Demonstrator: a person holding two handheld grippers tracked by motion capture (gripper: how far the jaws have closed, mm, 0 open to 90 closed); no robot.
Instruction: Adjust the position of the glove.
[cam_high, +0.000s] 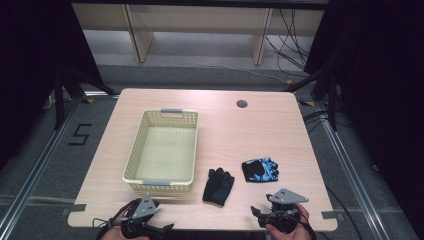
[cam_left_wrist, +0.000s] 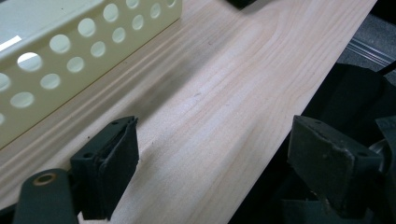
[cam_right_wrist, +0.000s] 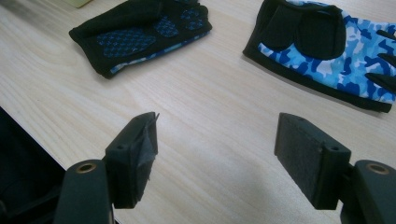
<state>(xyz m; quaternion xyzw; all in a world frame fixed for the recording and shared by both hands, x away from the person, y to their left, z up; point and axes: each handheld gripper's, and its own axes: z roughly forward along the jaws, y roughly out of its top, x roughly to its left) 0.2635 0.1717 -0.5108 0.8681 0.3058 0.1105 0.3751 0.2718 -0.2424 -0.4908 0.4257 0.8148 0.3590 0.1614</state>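
— While we look down on the pale wooden table (cam_high: 250, 130), what do we take as our landmark?

— We take the cream perforated plastic basket (cam_high: 162, 150), which stands on the table's left half with grey handles at its far and near ends.

— Where are the gloves?

— We see the black fabric glove with a blue dotted palm (cam_high: 218, 185) just right of the basket's near corner, lying flat. The blue camouflage fingerless glove (cam_high: 260, 169) lies farther right of the basket, near the black one but apart from it.

— And our grippers?

— We hold the left gripper (cam_high: 165, 228) at the table's near edge, just in front of the basket; its jaws stand wide apart over bare wood with nothing between them. The right gripper (cam_high: 256, 212) sits well right of the basket, in front of both gloves, jaws likewise spread and holding nothing.
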